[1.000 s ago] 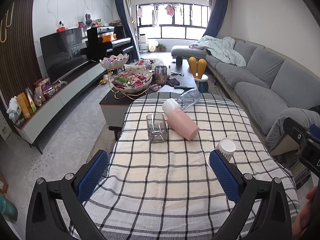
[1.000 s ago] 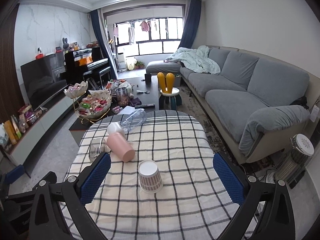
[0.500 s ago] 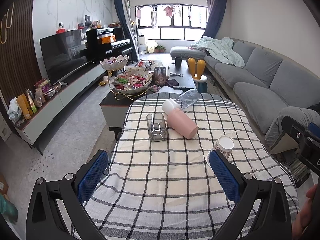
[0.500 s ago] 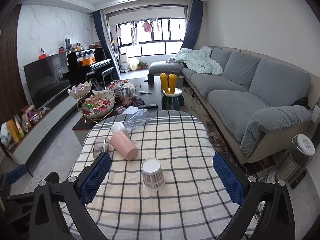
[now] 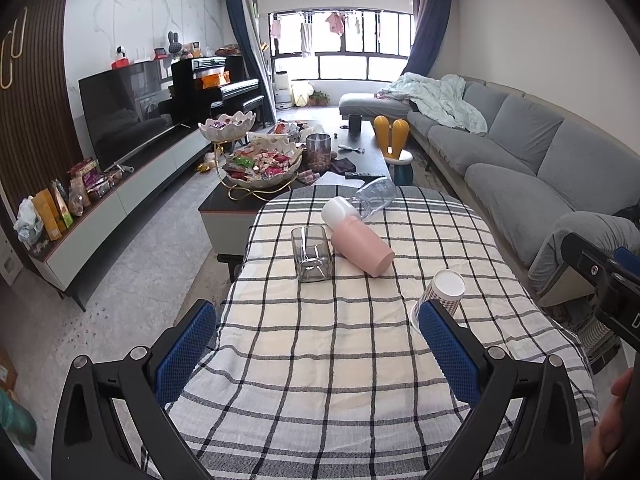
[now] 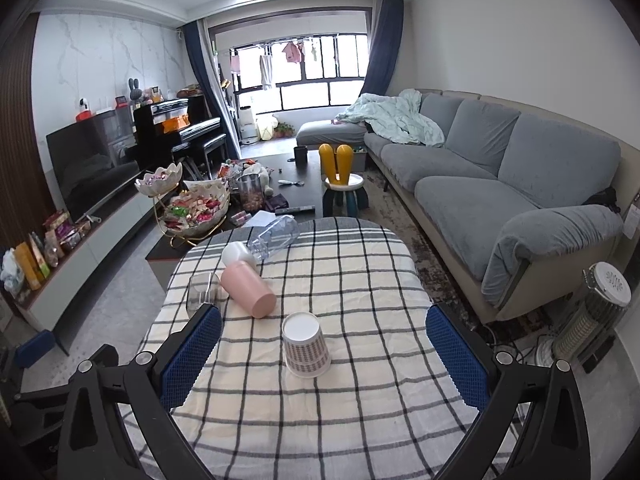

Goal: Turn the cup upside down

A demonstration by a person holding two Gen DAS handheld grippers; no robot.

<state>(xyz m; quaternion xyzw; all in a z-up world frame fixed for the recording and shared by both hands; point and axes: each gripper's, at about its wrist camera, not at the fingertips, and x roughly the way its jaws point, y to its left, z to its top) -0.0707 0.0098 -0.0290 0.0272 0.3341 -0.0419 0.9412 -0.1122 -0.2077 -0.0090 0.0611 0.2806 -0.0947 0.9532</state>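
Observation:
A checked paper cup (image 6: 306, 346) stands upside down, white base up, on the plaid tablecloth (image 6: 360, 400). It also shows in the left wrist view (image 5: 446, 292), partly behind the left gripper's right finger. My right gripper (image 6: 324, 356) is open and empty, its blue pads apart on either side of the cup, a little nearer to me than the cup. My left gripper (image 5: 316, 352) is open and empty over the near part of the table, left of the cup.
A pink cup (image 5: 360, 248) lies on its side, with a white cup (image 5: 338, 210) and a clear plastic cup (image 5: 376, 196) lying behind it. A square glass (image 5: 312, 254) stands left of them. A grey sofa (image 6: 520, 200) is at the right, a snack-laden coffee table (image 5: 280, 168) beyond.
Both grippers have pulled back and up slightly; the paper cup stays upside down in the same place. Nothing was gripped or released.

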